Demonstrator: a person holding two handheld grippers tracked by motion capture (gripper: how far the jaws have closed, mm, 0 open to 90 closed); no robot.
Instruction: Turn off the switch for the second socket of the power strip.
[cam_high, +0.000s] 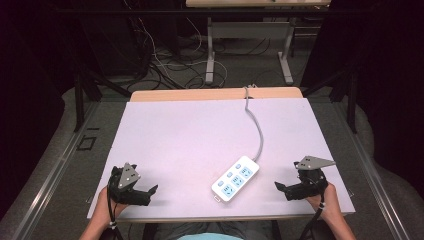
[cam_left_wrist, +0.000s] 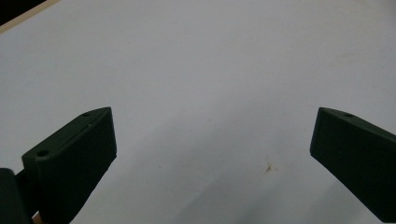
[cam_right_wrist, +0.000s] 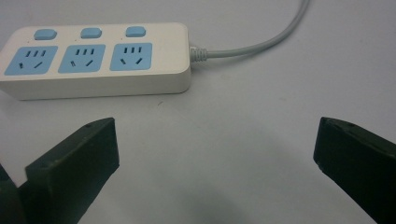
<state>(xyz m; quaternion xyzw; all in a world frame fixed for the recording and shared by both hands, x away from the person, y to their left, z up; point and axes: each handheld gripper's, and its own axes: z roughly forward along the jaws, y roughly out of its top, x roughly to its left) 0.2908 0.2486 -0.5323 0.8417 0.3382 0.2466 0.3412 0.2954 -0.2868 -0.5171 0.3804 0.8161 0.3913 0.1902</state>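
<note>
White power strip (cam_high: 235, 178) with 3 unlettered blue sockets between left gripper (cam_high: 150, 192) and right gripper (cam_high: 281, 188), jaws released.

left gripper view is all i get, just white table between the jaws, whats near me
Observer: A white power strip lies to your right, between the two grippers, in the high view.
Operator: anything plugged in
Observer: No. The right gripper view shows three blue sockets, all bare, each with a blue switch above it.
Operator: right gripper holding it
Observer: No. The right gripper is open, short of the strip, touching nothing.
Operator: where does its cable go
Observer: The grey cable runs to the table's far edge.
</note>
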